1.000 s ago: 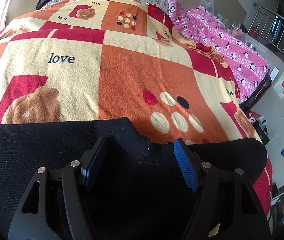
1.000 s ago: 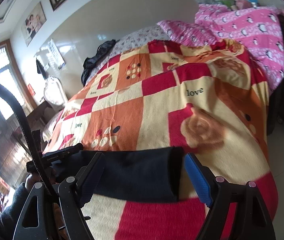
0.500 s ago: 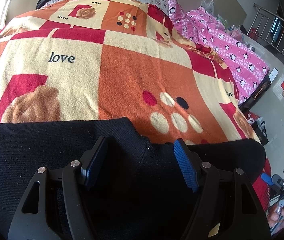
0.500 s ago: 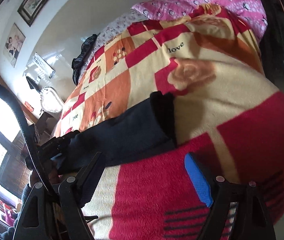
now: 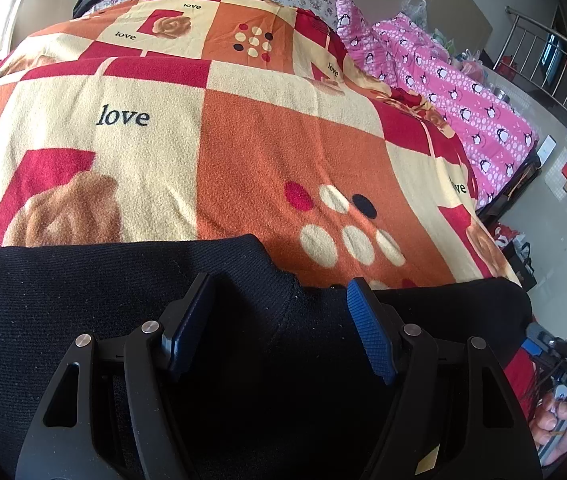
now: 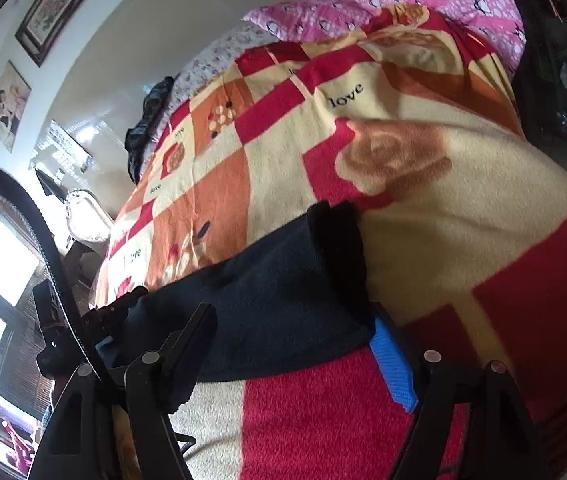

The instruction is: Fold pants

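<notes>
Now the pants lie along the blanket's near edge. Right gripper — jaws just closing round the cuff, not yet pinched; left gripper held wide over cloth, gripping nothing. Both layers should be caught before lifting.

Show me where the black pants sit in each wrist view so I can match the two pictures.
Left wrist: black pants fill the bottom, under the jaws.
Right wrist: the pants run from lower left to centre, cuff end uppermost.
Shared landmark: the blanket's brown rose.
</notes>
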The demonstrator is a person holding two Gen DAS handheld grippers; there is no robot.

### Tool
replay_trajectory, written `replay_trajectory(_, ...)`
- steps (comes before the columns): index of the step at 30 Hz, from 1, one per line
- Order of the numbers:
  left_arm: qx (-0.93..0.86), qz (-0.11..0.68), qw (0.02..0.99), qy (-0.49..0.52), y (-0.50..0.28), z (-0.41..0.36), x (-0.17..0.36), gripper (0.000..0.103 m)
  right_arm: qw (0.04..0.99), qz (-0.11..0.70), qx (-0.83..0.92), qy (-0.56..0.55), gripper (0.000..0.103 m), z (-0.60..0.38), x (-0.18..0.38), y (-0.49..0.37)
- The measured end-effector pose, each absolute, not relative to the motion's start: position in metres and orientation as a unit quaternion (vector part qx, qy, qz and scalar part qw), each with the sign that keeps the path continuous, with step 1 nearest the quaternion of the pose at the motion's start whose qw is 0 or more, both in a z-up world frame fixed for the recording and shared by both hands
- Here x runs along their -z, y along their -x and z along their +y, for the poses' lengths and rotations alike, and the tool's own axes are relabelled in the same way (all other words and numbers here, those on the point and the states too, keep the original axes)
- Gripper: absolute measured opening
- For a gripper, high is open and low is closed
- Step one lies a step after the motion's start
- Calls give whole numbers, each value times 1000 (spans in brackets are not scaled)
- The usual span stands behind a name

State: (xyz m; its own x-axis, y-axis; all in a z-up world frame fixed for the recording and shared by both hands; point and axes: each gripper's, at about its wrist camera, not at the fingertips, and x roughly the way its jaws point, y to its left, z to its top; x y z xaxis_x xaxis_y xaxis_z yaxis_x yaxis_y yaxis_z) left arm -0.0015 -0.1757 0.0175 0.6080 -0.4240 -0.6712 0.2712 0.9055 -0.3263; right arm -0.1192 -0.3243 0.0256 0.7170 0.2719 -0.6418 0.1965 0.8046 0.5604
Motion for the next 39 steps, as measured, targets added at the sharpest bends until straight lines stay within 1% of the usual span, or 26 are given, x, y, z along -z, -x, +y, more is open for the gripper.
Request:
replay_trajectory(2,186,401,895,56,7,-190,-28,69,877,381,-12,-291,29,-325,-23,117)
replay_trajectory(3,203,399,893,52,12,-201,-40,69,880,381,-9,-282,25,-325,-21,117)
replay_trajectory(5,241,394,883,78,18,-220,-62,69,894,374,-14,-248,16,-321,-22,119)
replay_trajectory(7,281,416,858,109,14,-255,-80,69,916,359,2,-181,16,-305,-27,122)
replay_trajectory(9,328,458,818,119,8,-298,-87,69,929,348,20,-121,15,-289,-32,123)
replay_trajectory(12,381,546,738,105,0,-365,-80,69,947,317,48,-10,15,-261,-46,127)
replay_trajectory(13,389,568,719,91,-1,-385,-78,69,951,301,56,33,15,-248,-49,129)
replay_trajectory(15,391,594,701,53,0,-411,-73,69,954,281,61,79,15,-236,-51,131)
replay_trajectory(19,371,602,707,-19,9,-435,-76,69,954,253,66,148,14,-217,-51,133)
replay_trajectory(21,371,595,711,-44,15,-440,-80,69,953,246,62,166,14,-211,-50,135)
replay_trajectory(25,338,577,733,-125,29,-447,-84,69,949,234,56,204,14,-202,-46,137)
replay_trajectory(30,320,570,738,-166,31,-444,-86,69,948,211,32,235,14,-179,-50,147)
replay_trajectory(31,316,561,748,-163,31,-440,-90,62,948,212,30,235,14,-177,-50,148)
replay_trajectory(32,317,554,754,-157,30,-435,-94,44,948,211,30,238,14,-176,-51,149)
replay_trajectory(33,320,551,757,-144,27,-430,-96,33,948,211,29,237,14,-175,-52,149)
replay_trajectory(34,320,553,759,-128,24,-423,-98,18,948,213,28,235,14,-174,-53,149)
replay_trajectory(35,320,551,762,-114,20,-417,-99,10,948,213,28,236,14,-173,-54,149)
replay_trajectory(39,311,546,776,-65,10,-389,-96,9,946,207,20,250,13,-160,-60,148)
